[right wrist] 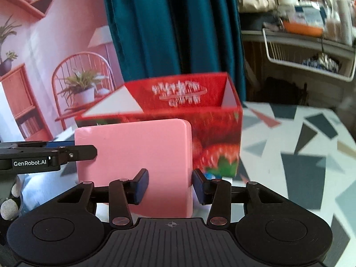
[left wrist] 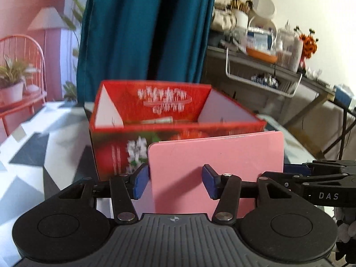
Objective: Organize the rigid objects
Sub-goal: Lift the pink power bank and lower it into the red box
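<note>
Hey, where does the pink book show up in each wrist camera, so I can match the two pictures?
Left wrist view: the pink book stands lower centre-right, in front of the red strawberry box.
Right wrist view: the pink book is lower centre-left, again before that box.
Shared landmark: the teal curtain behind the box.

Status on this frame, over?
Right gripper shut on pink book; left gripper at its other edge, grip unclear. Red box right behind it, open-topped. Nothing blocking.

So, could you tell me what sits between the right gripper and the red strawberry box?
In the right wrist view, only the pink book lies between them: the right gripper is clamped on its right end, and the red strawberry box stands just behind it.
</note>
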Motion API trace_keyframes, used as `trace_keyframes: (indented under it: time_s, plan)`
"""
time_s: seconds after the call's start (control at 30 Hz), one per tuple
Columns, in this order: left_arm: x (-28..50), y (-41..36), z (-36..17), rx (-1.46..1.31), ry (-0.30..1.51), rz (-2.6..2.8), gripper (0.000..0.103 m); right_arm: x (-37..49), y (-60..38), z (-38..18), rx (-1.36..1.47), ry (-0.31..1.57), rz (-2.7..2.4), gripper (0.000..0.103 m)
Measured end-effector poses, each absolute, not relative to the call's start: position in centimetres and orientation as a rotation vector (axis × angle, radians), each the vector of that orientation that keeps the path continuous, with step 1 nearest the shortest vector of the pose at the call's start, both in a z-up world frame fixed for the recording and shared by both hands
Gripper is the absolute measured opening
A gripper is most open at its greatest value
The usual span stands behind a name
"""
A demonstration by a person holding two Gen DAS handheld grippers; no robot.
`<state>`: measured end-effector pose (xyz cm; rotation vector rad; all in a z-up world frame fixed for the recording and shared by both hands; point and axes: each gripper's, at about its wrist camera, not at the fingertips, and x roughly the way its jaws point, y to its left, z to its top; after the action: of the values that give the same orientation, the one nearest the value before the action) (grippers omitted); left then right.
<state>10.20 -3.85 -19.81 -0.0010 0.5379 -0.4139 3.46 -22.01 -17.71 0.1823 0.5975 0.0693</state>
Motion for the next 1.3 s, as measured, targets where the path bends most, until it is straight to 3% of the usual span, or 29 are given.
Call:
trace_keyframes:
  time_s: [0.27,0.53,1.03,1.3]
  plan:
    - [11.9,-3.1,-13.8,-0.036,0.414,-0.392,0.055,6.5,-21.6,-11.4,0.12,0.501,0.091,0.041]
    - [18.1,-3.4,-9.7,-0.111,0.43,-0.368,0.055,13.5,-22.6,-7.3,0.085,0.463,0.1,0.041]
    - [29.1,-5.3,-15.7,-0.127,0.73,-0.344,0.062,25.3,-25.6,-13.2,0.096,0.736,0.078,0.042]
    - [31.0,-6.8,-17.3,-0.022,0.767,-0.308,0.062,27.9,-25.7,-16.6,0.114,0.828,0.033,0.041]
